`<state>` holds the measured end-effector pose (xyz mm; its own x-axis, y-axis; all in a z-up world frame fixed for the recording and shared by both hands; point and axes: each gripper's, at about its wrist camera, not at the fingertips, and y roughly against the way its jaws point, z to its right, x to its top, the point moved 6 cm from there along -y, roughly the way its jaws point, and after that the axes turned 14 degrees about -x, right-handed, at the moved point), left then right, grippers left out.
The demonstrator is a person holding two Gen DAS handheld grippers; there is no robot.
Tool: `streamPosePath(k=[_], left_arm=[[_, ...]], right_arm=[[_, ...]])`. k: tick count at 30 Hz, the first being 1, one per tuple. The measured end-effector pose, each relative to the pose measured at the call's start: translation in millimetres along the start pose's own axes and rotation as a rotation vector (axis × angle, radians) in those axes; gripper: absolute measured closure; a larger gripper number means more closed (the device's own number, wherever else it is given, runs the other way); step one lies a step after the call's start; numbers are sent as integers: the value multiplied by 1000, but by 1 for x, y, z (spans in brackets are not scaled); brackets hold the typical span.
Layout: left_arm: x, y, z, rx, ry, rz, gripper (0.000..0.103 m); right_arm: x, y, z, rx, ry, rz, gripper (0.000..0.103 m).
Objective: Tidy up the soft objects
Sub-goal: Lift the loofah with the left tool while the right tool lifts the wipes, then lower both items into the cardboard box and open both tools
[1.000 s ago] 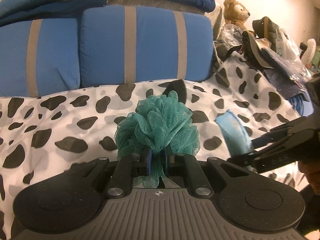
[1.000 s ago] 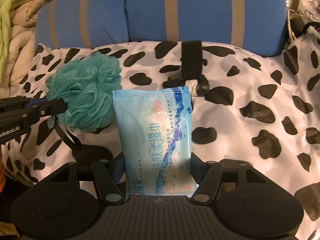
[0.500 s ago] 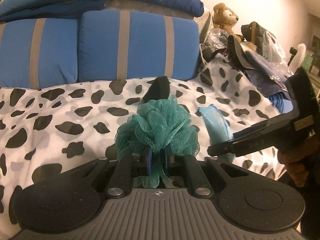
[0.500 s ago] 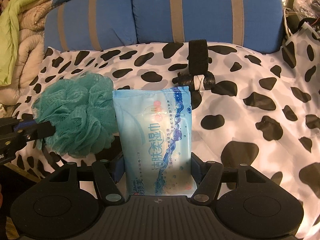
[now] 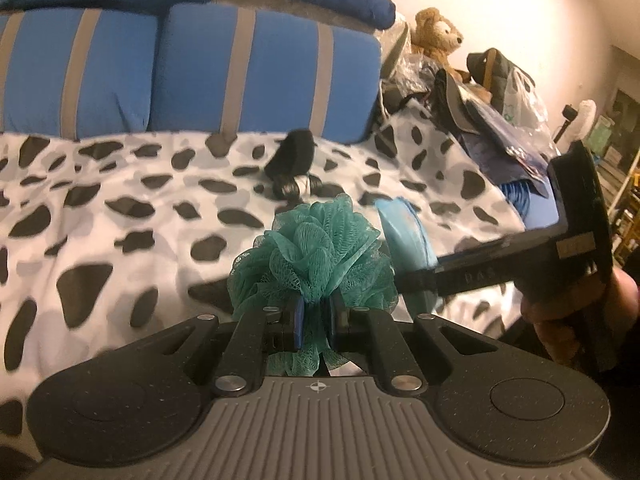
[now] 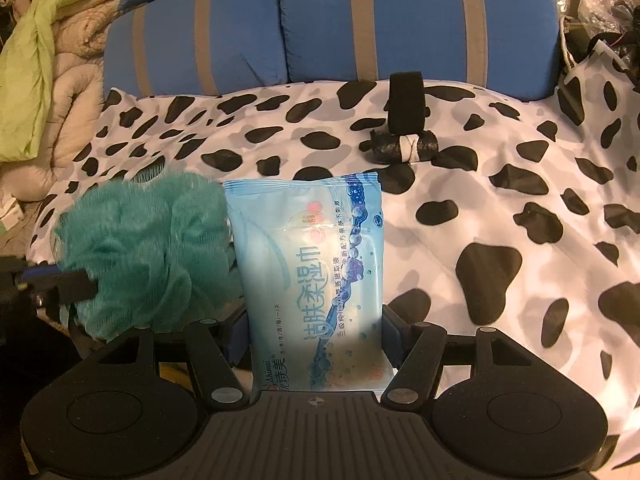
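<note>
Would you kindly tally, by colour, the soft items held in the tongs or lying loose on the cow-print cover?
Teal: 1, the bath pouf in the left tongs.
Light blue: 1, the wet-wipes pack in the right tongs.
Black: 2, the strap and the bag roll on the cow-print cover.
Total: 4.

Ahead of left gripper [image 5: 314,314] fingers: bare cow-print cover [image 5: 120,208], open.
Further ahead: black strap [image 6: 406,102] and dark roll [image 6: 404,146] in the path.
Beyond: blue cushions [image 6: 400,24] wall it off.
Right of right gripper [image 6: 316,344] fingers: open cover.
</note>
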<state>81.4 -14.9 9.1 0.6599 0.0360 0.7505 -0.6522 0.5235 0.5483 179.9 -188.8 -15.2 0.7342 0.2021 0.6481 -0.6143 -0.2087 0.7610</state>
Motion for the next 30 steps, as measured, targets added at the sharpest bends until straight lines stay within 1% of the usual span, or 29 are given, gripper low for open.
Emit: streamPosePath(k=[7, 17, 22, 23, 25, 27, 28, 29, 30], left_arm=[[-24, 8, 5, -19, 54, -83, 91], [-50, 7, 13, -39, 142, -198, 91], [-64, -2, 11, -14, 183, -303, 89], [-67, -6, 10, -7, 192, -335, 84], [-72, -12, 9, 0, 200, -384, 82], [-78, -17, 7, 9, 207, -422, 75], [-78, -18, 7, 9, 211, -430, 62], [-78, -19, 6, 13, 214, -429, 51], [-77, -19, 5, 18, 215, -424, 47]], right_arm=[[-16, 15, -4, 7, -18, -14, 36], [-39, 22, -6, 10, -6, -68, 36], [-49, 25, -1, 5, -8, -90, 36], [-50, 25, 0, 4, -9, -94, 36], [-54, 26, 1, 1, -5, -108, 36], [-59, 25, 1, 3, 0, -121, 36], [-61, 25, 0, 4, 7, -128, 36], [-63, 25, -1, 5, 13, -134, 36], [-64, 25, -3, 8, 19, -140, 36]])
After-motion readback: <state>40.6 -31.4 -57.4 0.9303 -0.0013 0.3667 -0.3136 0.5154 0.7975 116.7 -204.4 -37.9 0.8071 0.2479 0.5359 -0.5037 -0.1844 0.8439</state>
